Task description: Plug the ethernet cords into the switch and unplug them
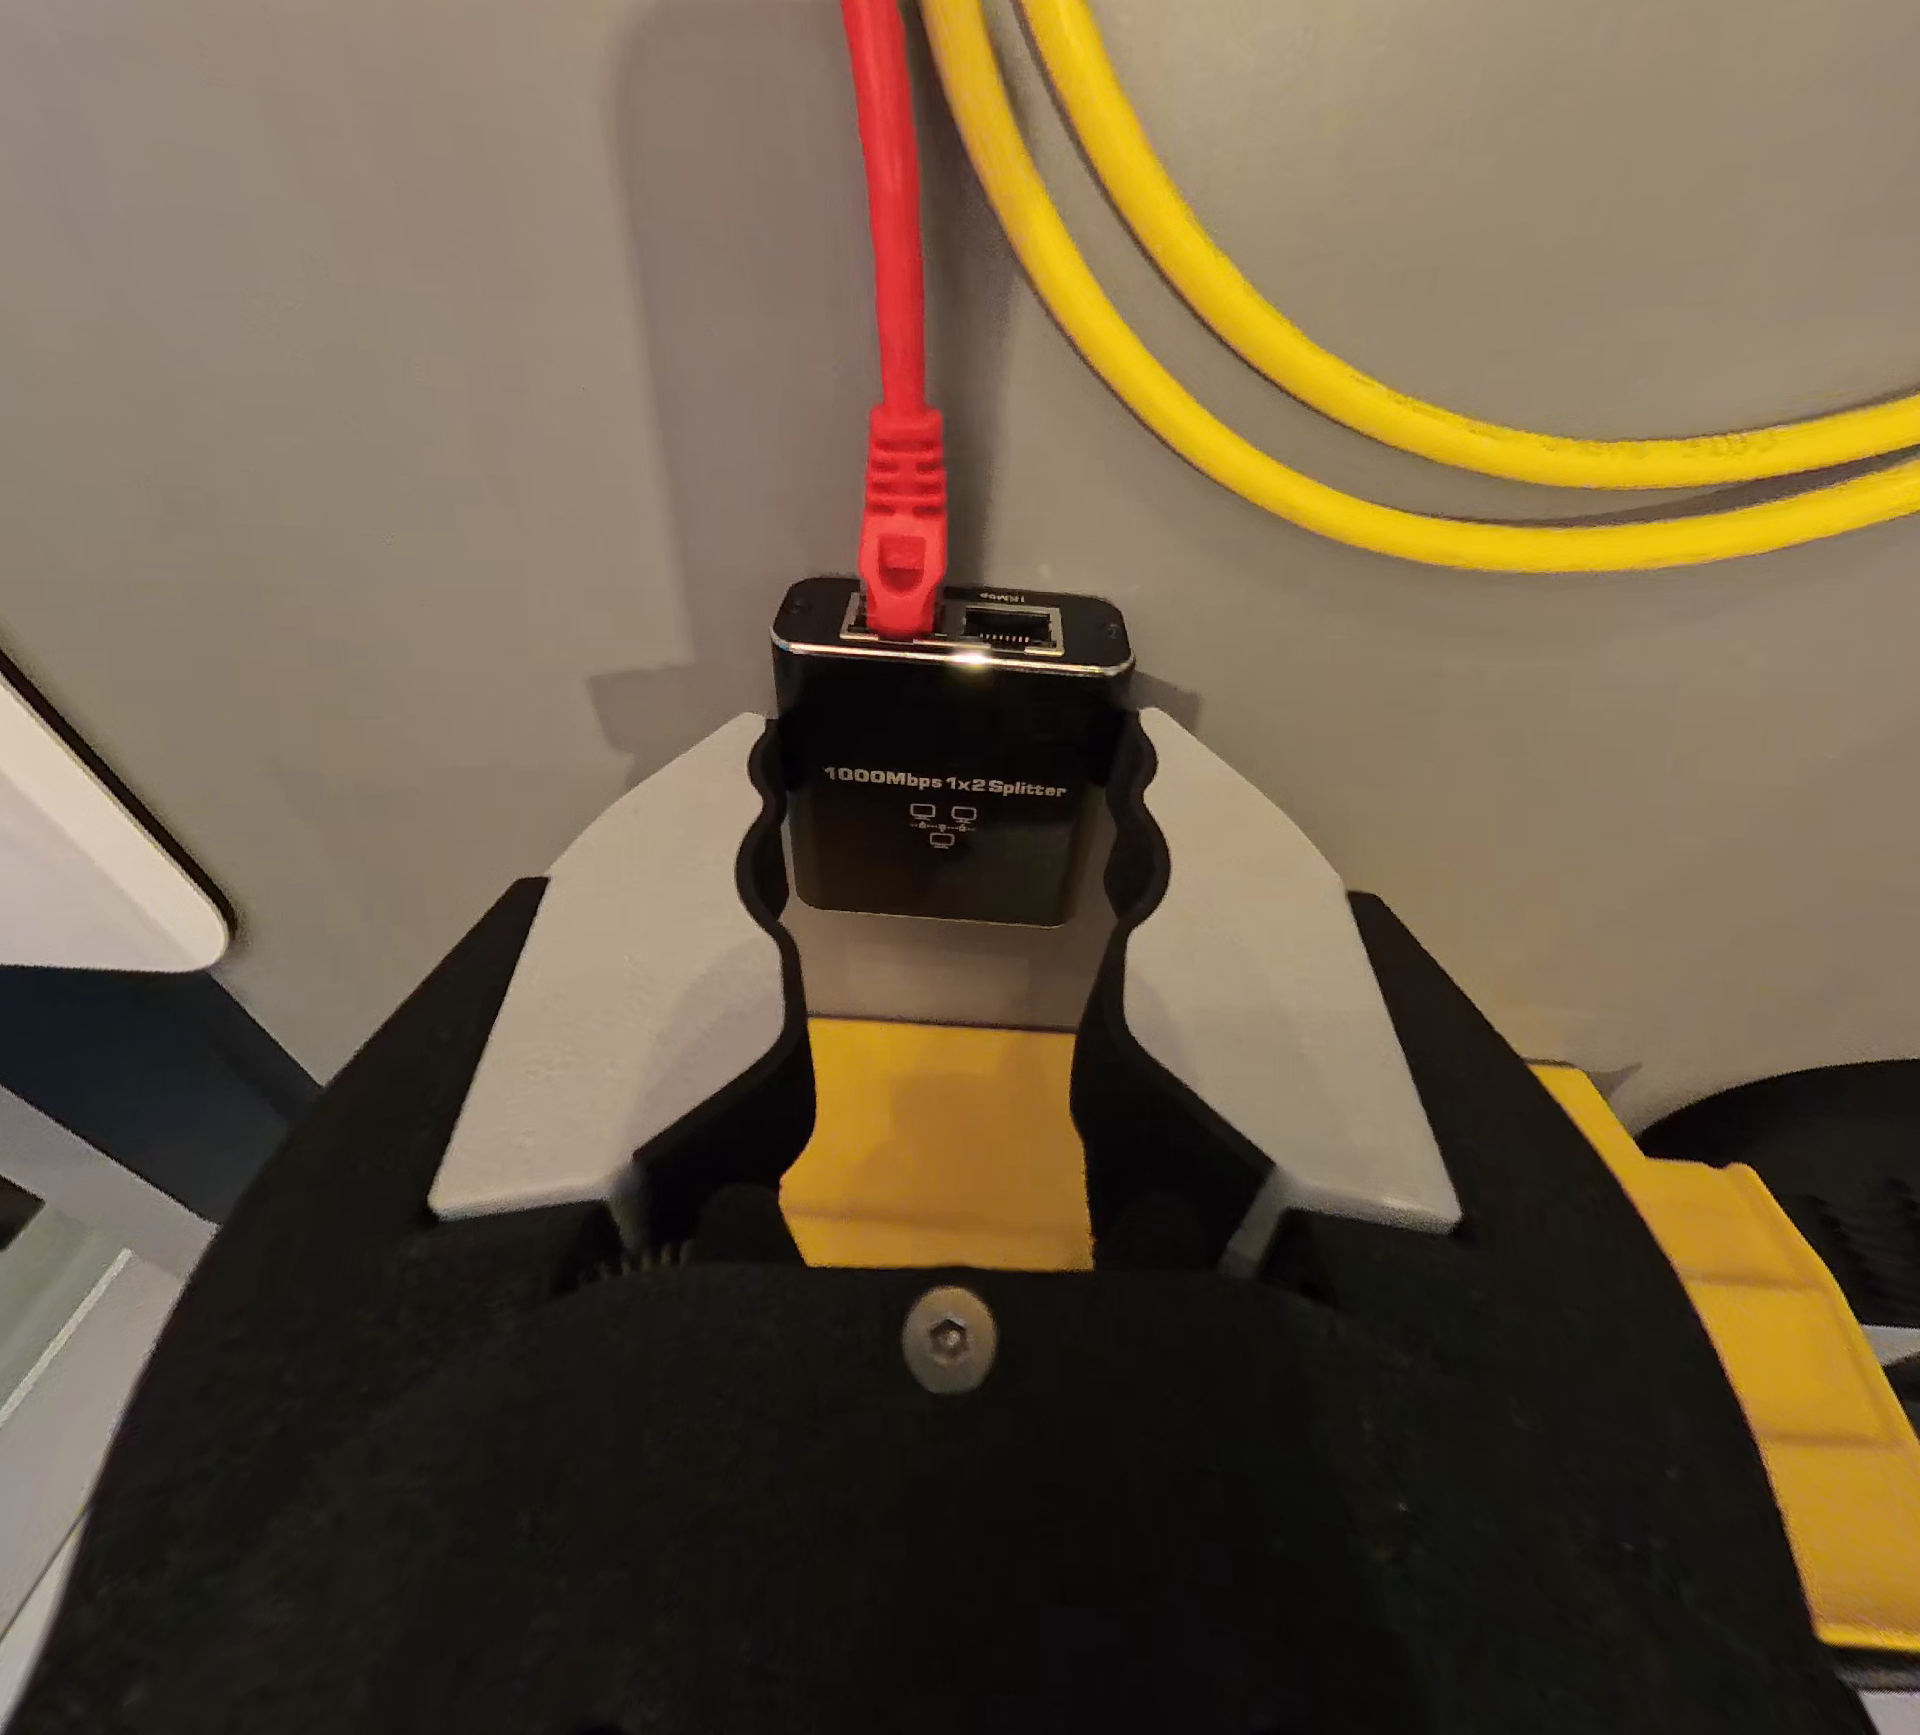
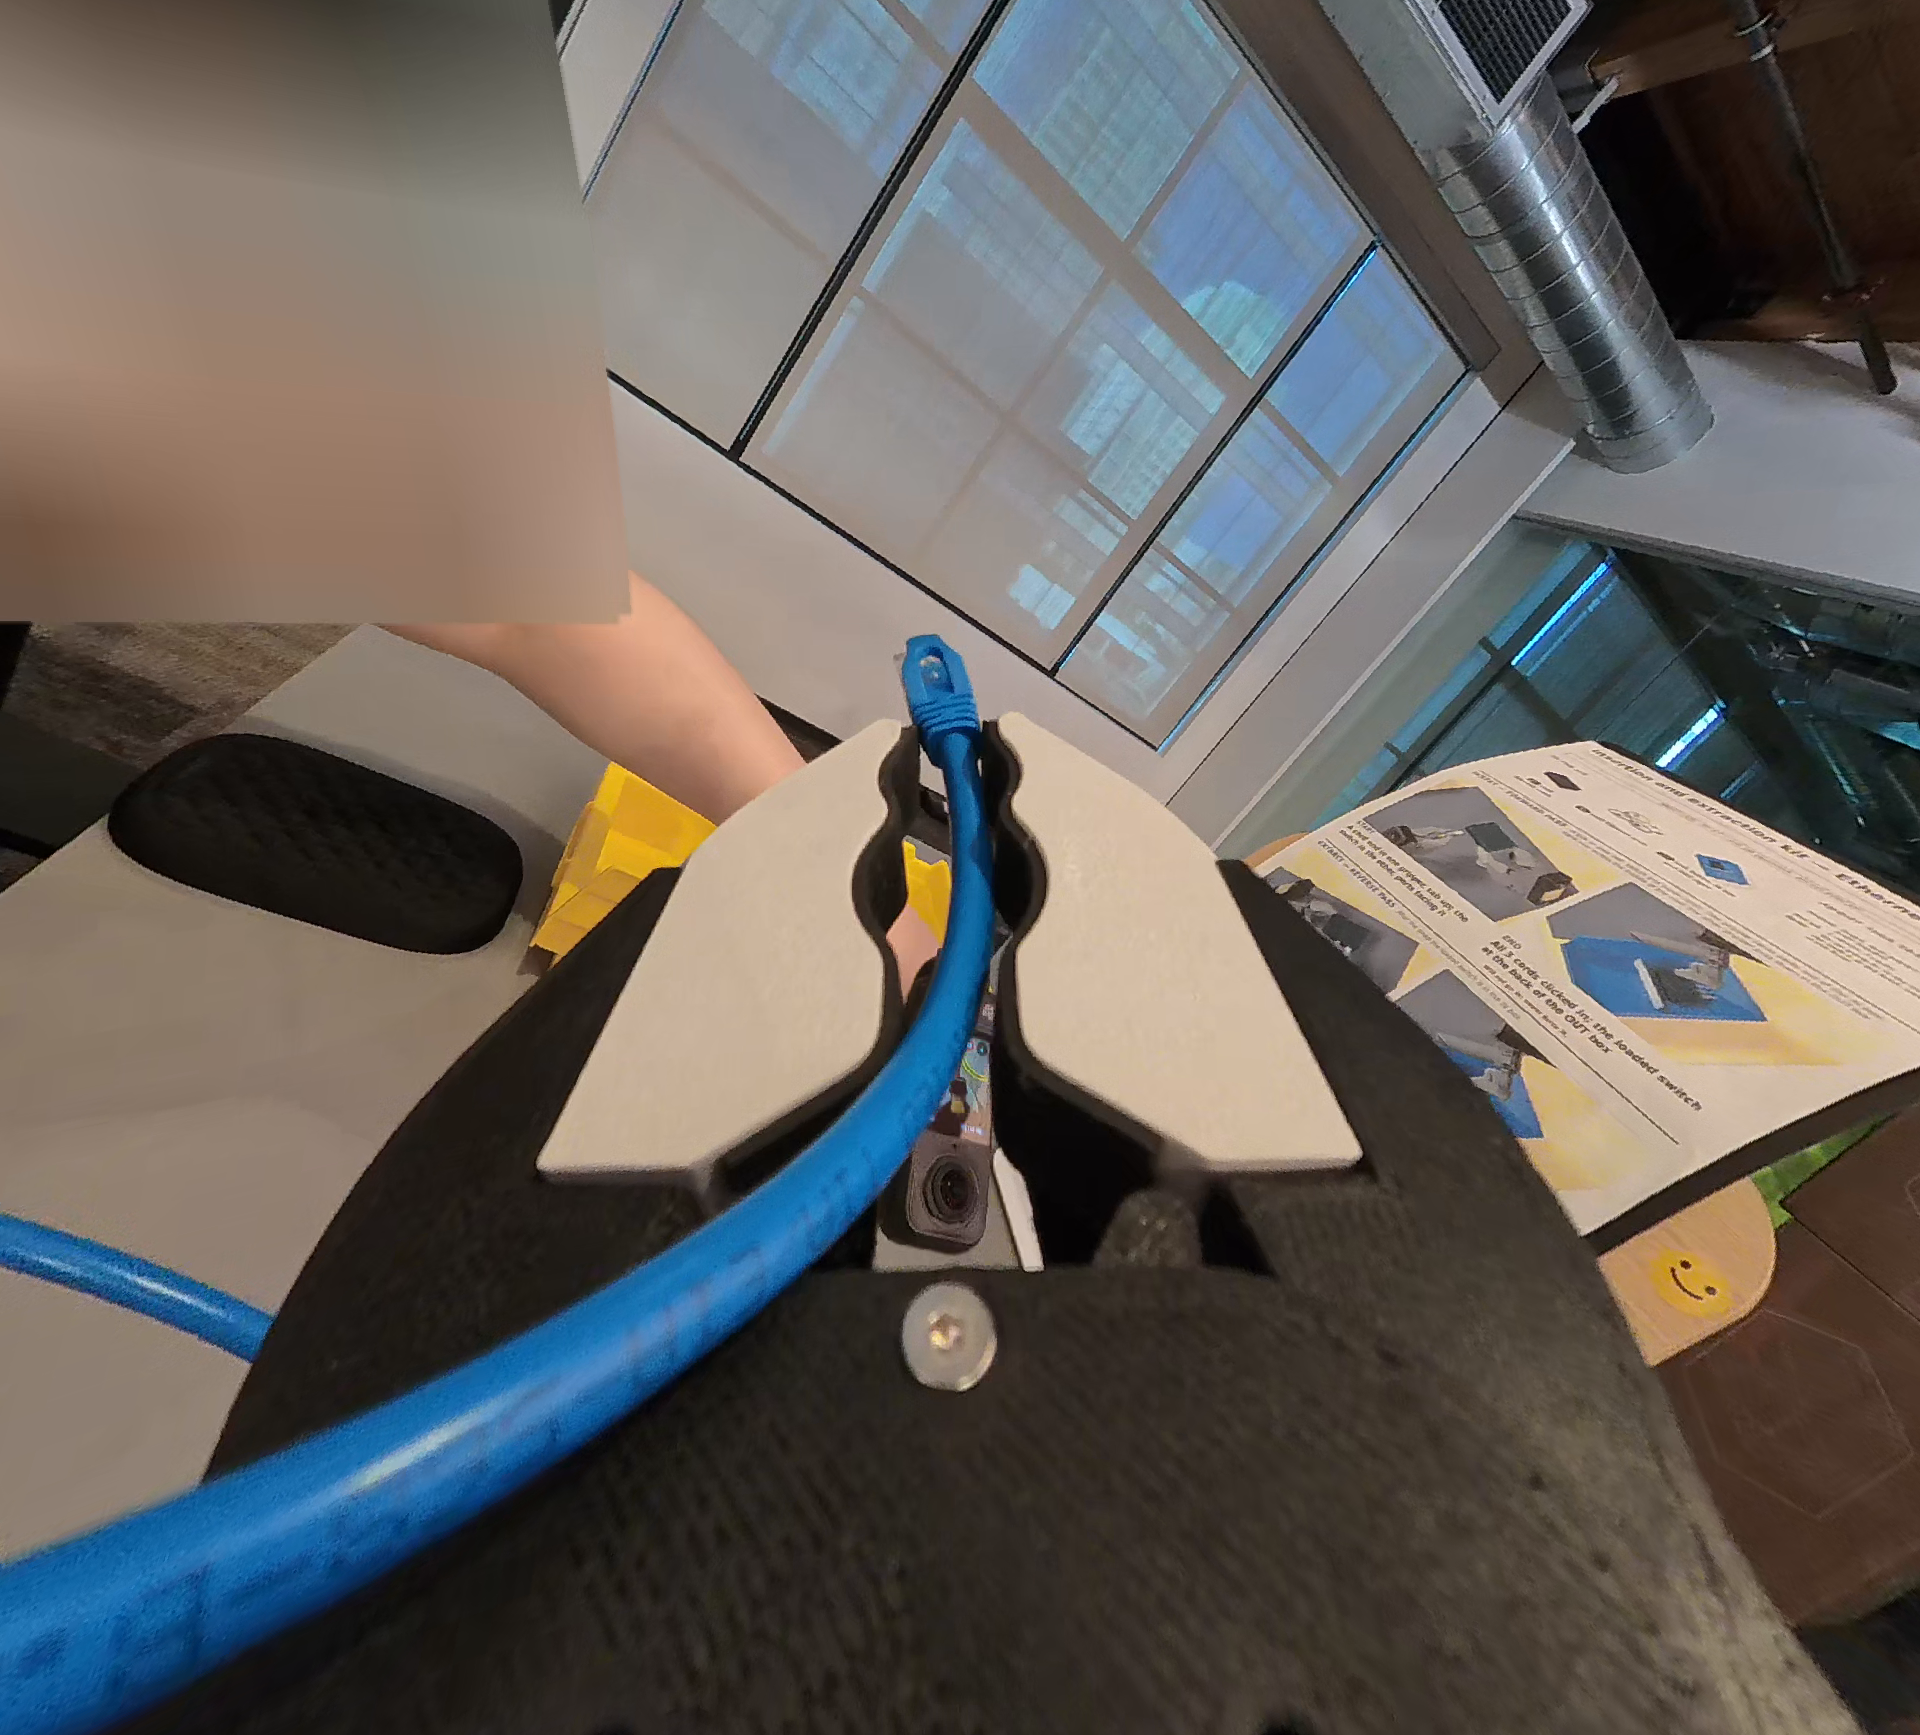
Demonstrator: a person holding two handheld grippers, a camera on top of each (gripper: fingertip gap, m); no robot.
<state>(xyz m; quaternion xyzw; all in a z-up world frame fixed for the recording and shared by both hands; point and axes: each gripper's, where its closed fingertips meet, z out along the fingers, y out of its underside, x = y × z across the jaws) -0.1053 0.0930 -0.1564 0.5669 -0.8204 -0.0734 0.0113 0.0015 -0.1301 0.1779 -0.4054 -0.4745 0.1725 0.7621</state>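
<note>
The left tongs are spread wide and clamped on the sides of a small black switch, both pads pressing its flanks above the grey surface. A red cord is plugged into the switch's left port; the right port beside it is open. Two runs of yellow cord curve across the surface nearby. The right tongs are nearly closed, pinching a blue cord just behind its plug, which points upward, free of any port.
</note>
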